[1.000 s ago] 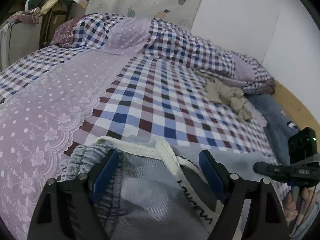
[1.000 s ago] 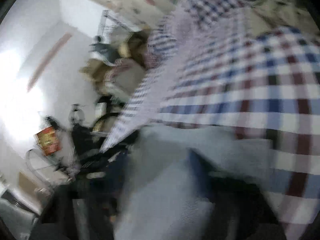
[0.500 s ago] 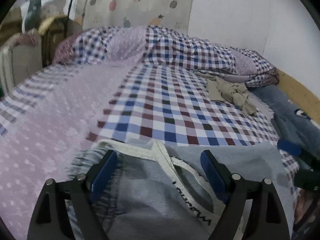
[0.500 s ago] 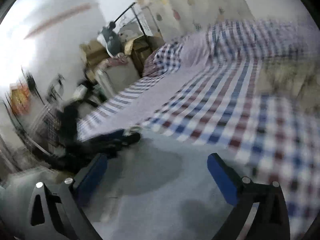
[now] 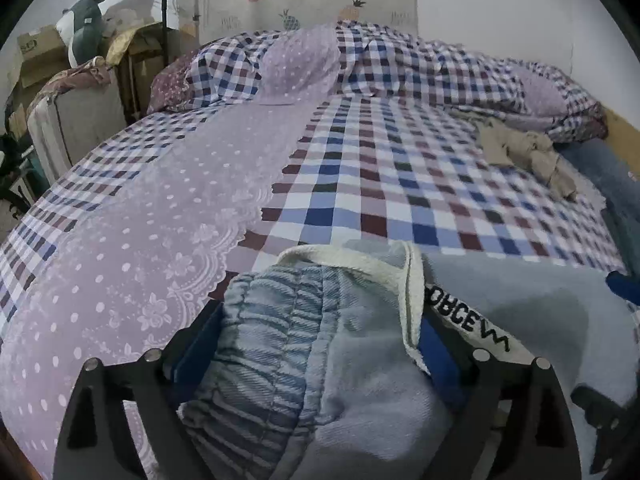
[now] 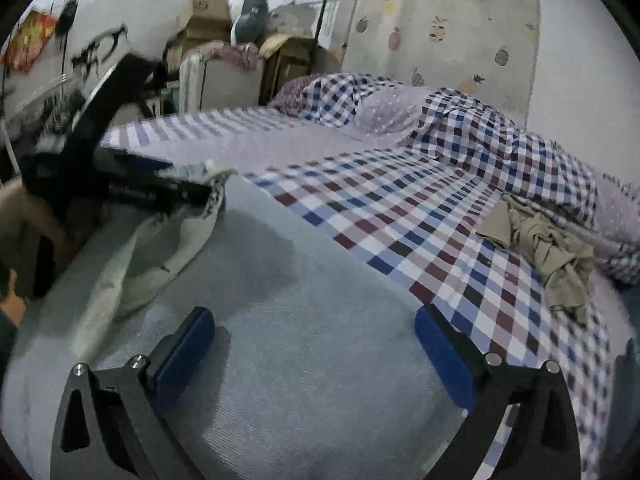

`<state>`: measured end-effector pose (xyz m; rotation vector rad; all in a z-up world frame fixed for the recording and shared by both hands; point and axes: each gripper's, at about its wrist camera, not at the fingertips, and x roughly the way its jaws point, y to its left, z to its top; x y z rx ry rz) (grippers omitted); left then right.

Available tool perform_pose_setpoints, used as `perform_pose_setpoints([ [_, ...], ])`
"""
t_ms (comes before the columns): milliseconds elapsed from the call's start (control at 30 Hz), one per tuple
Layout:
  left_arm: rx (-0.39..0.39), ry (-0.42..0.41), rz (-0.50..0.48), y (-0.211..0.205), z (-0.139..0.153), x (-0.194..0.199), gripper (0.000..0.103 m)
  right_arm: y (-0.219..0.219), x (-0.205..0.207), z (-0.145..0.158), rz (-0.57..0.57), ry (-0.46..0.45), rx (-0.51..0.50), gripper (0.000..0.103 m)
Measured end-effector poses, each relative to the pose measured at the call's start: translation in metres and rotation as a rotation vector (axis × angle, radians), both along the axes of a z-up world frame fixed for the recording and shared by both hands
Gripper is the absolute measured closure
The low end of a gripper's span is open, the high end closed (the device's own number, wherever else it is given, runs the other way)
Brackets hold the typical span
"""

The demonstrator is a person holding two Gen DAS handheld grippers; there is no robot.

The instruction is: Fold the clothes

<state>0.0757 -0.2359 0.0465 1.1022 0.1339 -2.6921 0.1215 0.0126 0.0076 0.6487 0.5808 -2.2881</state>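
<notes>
Light blue pants with an elastic waistband and a cream drawstring band lie on the checked bed. My left gripper has its jaws spread wide around the bunched waistband, with cloth filling the gap between the blue pads. My right gripper is open above the flat grey-blue cloth of the same pants, holding nothing. The left gripper shows at the left of the right wrist view, at the waistband.
A crumpled beige garment lies at the far right of the bed, and also shows in the right wrist view. A denim item lies by the right edge. Pillows and a rumpled duvet are at the head. Boxes and clutter stand left.
The right gripper swung from a blurred tilted view to level over the pants. The waistband is now bunched higher between the left gripper's pads.
</notes>
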Motion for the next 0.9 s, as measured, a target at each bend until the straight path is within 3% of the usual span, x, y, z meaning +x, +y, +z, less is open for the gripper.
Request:
perform_pose_setpoints([
  [167,-0.027,-0.015,0.011,0.002,-0.005,-0.003,0.006,-0.008,0.003,-0.011,-0.012,0.041,0.077,0.0],
  [367,-0.016,0.025,0.009,0.005,0.007,0.012,0.006,-0.001,0.016,0.006,-0.025,0.077,0.034,0.0],
  [467,-0.026,0.061,-0.003,0.008,0.018,0.033,0.006,0.011,0.033,0.016,0.019,0.032,-0.029,0.0],
  [600,-0.051,0.107,-0.043,0.02,0.028,0.064,0.006,0.011,0.068,0.016,0.102,0.05,0.007,0.0],
  [800,-0.14,0.061,-0.095,0.037,0.013,0.075,0.006,0.008,0.108,0.002,0.186,0.001,0.041,0.0],
  [900,-0.138,0.078,-0.094,0.032,0.005,0.073,0.002,0.007,0.115,-0.013,0.189,0.002,0.087,0.0],
])
